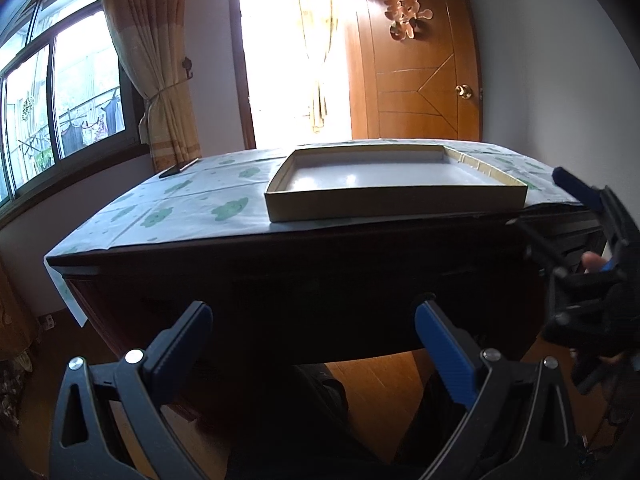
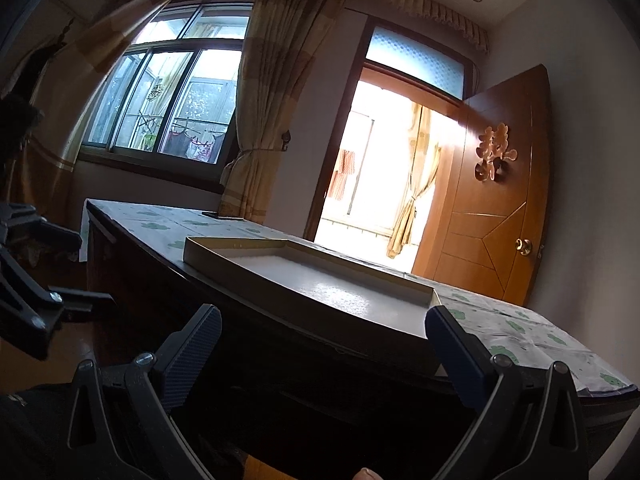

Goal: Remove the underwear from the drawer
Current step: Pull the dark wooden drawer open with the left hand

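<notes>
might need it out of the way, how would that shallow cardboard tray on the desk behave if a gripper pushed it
The cardboard tray looks empty with thin low walls, so probably light. It sits flat on the smooth-looking patterned table cover, so it would likely slide rather than tip, perhaps dragging the cover. Pinched by one wall, it may flex.

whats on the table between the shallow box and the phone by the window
Only bare clover-print tablecloth between the shallow box and the phone; the left wrist view shows it best.

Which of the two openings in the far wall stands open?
The doorway, its wooden door swung aside; the window left of it looks shut.
</notes>
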Motion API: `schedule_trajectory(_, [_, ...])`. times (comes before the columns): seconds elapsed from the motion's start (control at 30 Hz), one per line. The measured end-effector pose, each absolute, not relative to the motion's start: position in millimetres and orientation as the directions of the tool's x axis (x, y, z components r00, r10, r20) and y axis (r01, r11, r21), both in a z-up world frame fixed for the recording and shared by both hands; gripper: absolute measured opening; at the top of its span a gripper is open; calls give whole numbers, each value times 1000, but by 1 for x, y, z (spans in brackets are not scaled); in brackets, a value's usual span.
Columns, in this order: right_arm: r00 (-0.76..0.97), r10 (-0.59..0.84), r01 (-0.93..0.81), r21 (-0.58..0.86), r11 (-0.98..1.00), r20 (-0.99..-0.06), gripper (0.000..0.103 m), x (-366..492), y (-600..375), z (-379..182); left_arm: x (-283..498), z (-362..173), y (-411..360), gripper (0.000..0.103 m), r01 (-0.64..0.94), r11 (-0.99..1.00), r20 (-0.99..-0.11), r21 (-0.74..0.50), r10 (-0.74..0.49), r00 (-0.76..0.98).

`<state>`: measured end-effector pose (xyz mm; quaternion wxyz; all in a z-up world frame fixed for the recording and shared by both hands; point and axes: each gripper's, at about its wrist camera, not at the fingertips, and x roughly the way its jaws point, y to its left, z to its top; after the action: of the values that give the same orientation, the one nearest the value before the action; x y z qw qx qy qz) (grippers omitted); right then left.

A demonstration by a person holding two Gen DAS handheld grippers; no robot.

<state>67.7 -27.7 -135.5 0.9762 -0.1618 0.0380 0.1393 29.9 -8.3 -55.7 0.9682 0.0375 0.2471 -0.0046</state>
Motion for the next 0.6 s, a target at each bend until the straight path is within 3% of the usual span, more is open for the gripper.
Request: schedule_trajectory(0.6, [951, 309, -285, -407, 868, -6, 102, 105, -34, -175, 32, -60, -13, 103, 33, 997, -503, 74, 9, 864])
